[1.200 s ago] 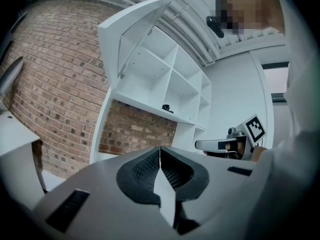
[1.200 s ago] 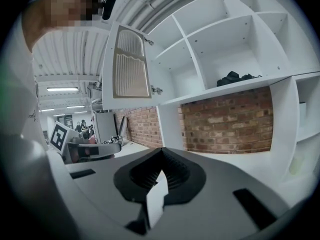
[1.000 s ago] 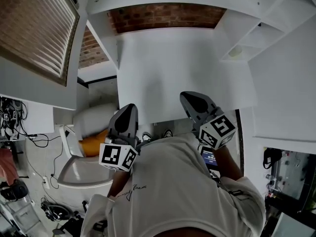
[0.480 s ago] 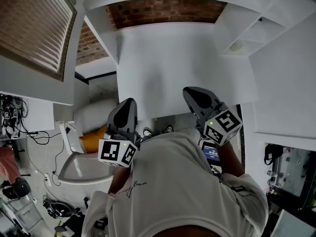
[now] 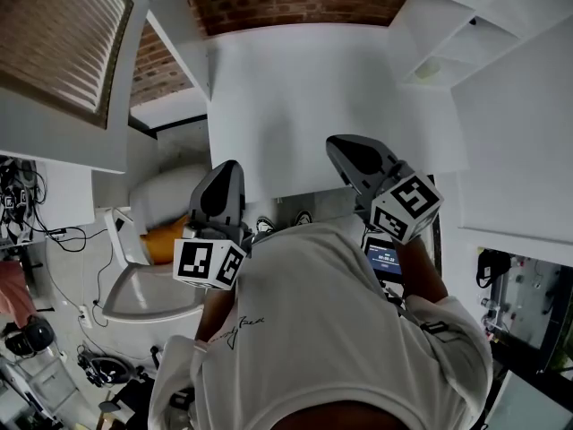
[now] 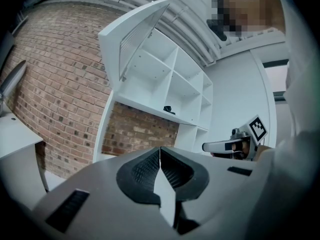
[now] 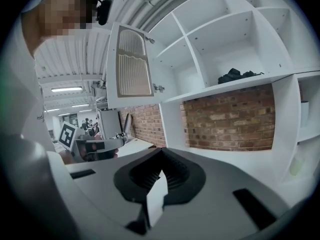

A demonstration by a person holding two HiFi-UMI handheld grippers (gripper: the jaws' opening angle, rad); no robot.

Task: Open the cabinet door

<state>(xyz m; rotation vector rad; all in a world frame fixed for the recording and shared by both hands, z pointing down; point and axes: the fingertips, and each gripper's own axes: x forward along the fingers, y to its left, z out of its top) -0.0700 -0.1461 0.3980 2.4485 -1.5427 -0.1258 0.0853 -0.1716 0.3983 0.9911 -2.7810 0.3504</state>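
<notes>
Cabinet door (image 5: 55,50), a white frame with a slatted panel, stands swung open at the far left of the head view. In the right gripper view it hangs to the left of the open compartments of the white shelving (image 7: 235,39), hinged along its right edge. Neither gripper touches it. The left gripper (image 5: 226,173) has its jaws pressed together with nothing between them, its tip at the near edge of the white counter (image 5: 331,97) in the head view. The right gripper (image 5: 347,155), beside it to the right, is likewise closed and empty. A small dark object (image 7: 236,76) lies on a shelf above the brick wall (image 7: 230,119). The person's white shirt (image 5: 322,330) fills the near part.
</notes>
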